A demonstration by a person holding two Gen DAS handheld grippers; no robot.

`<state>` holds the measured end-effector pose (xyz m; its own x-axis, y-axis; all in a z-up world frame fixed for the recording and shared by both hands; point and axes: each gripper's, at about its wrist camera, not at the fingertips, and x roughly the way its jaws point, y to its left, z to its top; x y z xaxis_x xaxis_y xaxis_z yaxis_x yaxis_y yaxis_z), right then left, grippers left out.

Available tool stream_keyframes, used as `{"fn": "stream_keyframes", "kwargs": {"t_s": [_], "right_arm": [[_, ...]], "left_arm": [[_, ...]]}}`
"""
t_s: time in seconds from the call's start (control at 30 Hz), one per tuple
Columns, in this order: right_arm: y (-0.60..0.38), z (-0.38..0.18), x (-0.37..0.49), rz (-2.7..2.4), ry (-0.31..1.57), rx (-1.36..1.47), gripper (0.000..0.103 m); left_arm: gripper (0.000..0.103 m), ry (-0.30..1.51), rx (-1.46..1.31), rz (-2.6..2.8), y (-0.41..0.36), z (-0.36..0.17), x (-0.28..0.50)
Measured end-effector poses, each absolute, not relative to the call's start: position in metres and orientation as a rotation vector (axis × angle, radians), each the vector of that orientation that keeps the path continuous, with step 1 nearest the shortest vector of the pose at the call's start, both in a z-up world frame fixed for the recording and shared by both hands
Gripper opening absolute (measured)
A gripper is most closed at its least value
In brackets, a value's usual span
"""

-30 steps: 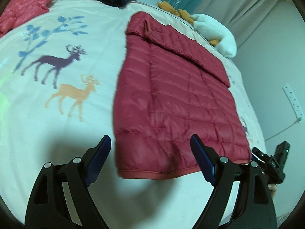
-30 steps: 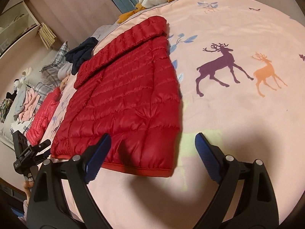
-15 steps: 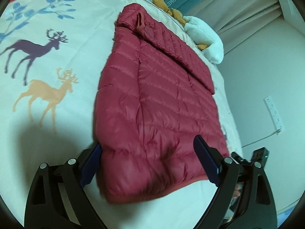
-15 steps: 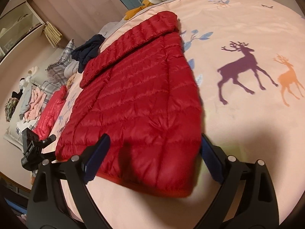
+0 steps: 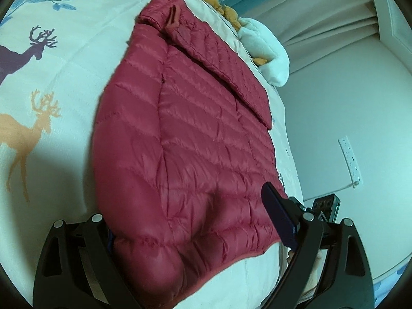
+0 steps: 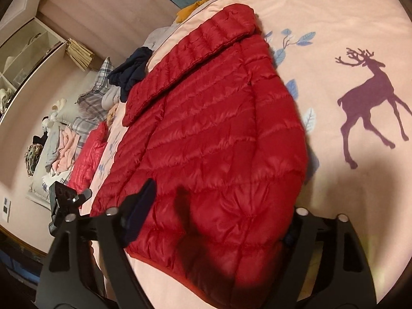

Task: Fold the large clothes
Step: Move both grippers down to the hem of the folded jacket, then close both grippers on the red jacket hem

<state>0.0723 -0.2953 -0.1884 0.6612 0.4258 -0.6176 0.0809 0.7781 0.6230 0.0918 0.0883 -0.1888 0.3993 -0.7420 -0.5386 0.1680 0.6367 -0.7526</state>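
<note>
Deer-print bedspread (image 5: pixel 64 59), curtains (image 5: pixel 322 13) — red jacket (image 5: pixel 195 141)

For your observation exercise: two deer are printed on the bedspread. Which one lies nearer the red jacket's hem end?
The orange deer. It lies level with the red jacket hem end; the purple deer sits further up, toward the collar.

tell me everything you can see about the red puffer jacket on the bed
The red puffer jacket is a shiny quilted down jacket with stitched channels and a thin hem band. It lies flat on the deer-print bedspread, collar end far, hem near, with one sleeve folded diagonally across its top. The left gripper and right gripper each straddle a hem corner, the jacket between their jaws. The right jaws have just been closing; whether the pads press yet cannot be seen.
</note>
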Motion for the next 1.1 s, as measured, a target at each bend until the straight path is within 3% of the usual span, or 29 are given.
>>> {"fn": "stream_keyframes", "kwargs": {"t_s": [0.07,0.2,0.43,0.6,0.67,0.83,1.1], "right_arm": [[-0.297,-0.191,0.067,0.215,0.844,0.671,0.068],[-0.303,-0.193,0.051,0.23,0.838,0.716,0.063],[-0.299,-0.194,0.039,0.226,0.83,0.695,0.063],[-0.289,-0.192,0.047,0.199,0.836,0.637,0.061],[-0.284,-0.192,0.048,0.182,0.845,0.6,0.054],[-0.27,-0.188,0.048,0.16,0.845,0.501,0.039],[-0.265,-0.183,0.045,0.147,0.806,0.487,0.023]], "left_arm": [[0.091,0.999,-0.663,-0.635,0.089,-0.189,0.087],[0.091,0.993,-0.657,-0.647,0.089,-0.189,0.079],[0.09,0.995,-0.606,-0.65,0.083,-0.189,0.074],[0.069,1.02,-0.561,-0.591,0.075,-0.189,0.08],[0.054,1.023,-0.512,-0.549,0.07,-0.187,0.081],[0.037,1.013,-0.45,-0.485,0.066,-0.181,0.078],[0.026,0.988,-0.382,-0.425,0.065,-0.172,0.074]]}}
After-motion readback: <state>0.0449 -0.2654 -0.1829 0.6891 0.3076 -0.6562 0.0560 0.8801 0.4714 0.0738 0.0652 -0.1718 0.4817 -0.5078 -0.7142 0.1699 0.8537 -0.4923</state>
